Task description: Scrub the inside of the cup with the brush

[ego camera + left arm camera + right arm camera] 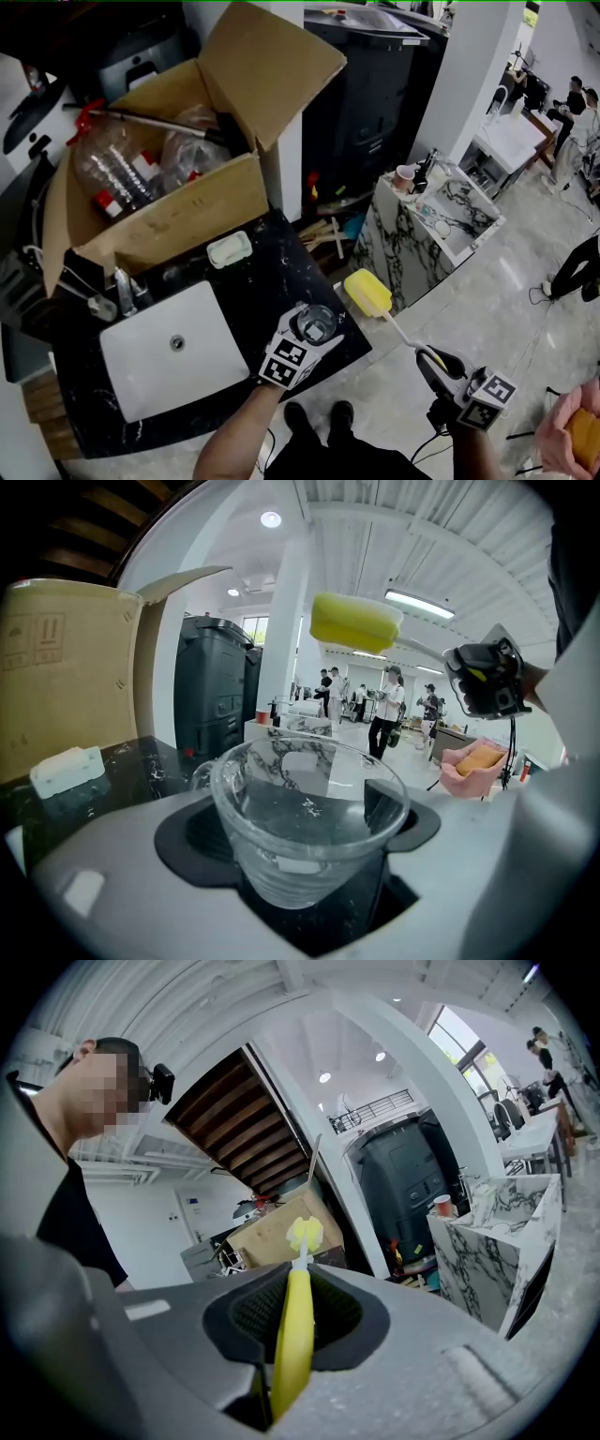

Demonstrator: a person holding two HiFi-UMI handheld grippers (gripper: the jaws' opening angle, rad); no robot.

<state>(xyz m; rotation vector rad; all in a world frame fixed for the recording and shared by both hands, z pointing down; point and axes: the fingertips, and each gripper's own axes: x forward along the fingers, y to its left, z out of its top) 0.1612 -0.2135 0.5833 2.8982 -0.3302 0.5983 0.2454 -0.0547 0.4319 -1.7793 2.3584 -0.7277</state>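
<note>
The glass cup point(305, 817) is gripped upright between the widely spread fingers of the left gripper point(317, 328). It is held over the front corner of the black counter point(267, 277), just beside the white sink point(206, 370). The brush point(292, 1335) is clamped by its yellow handle in the nearly closed fingers of the right gripper point(431, 359). Its yellow sponge head point(367, 293) is held in the air past the counter's edge, near the cup but apart from it.
</note>
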